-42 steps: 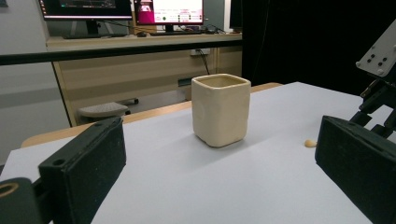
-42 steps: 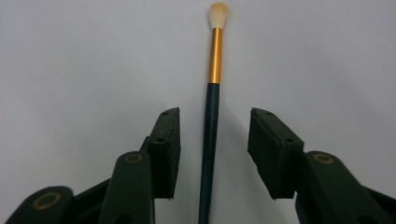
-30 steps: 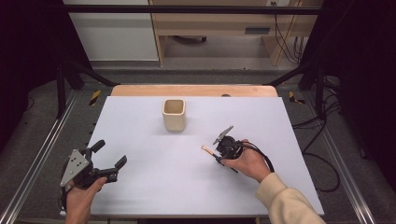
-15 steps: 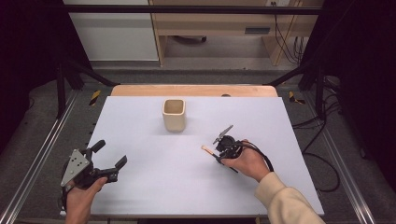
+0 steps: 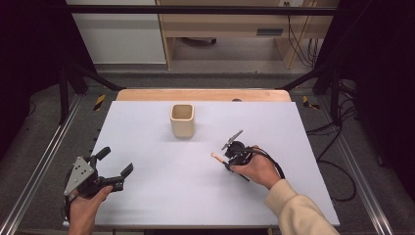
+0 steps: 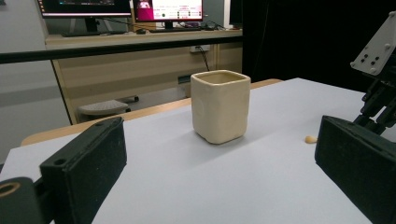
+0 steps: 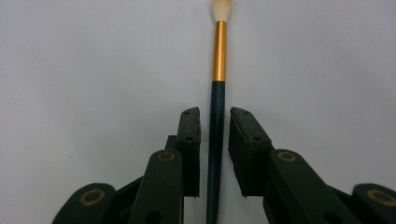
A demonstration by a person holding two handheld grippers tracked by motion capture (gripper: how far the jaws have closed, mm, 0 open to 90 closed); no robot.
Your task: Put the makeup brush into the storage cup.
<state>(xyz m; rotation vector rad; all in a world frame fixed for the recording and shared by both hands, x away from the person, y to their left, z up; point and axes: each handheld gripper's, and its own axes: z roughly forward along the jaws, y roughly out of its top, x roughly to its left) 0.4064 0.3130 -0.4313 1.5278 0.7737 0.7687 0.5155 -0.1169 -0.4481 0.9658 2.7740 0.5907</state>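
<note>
Right gripper (image 7: 215,113): the jaws have just been closing and a paintbrush (image 7: 219,46) is straddled by them, but a thin gap can be seen on each side of the handle, so nothing is clamped yet afaict. The dark handle runs straight up the middle between the pads, w/ the gold metal band and the pale bristles sticking out well past the jaw tips. The back end of the handle is hidden under the gripper body.

Handling, as a guess: very light, thin and stiff, prob smooth lacquer, so it could be rolled or twisted if it's pinched off-centre. Bristles are soft and shouldn't be squeezed. Best taken on the dark handle just behind the band, which is basically where the pads are lined up rn.

Brush is lying flat on the white table (image 5: 171,196), in front and to the right of a cream square cup (image 5: 182,120), bristle end pointed left, not touching the cup.

Left gripper (image 5: 116,160) is parked at the near left w/ jaws spread wide, nothing held.
</note>
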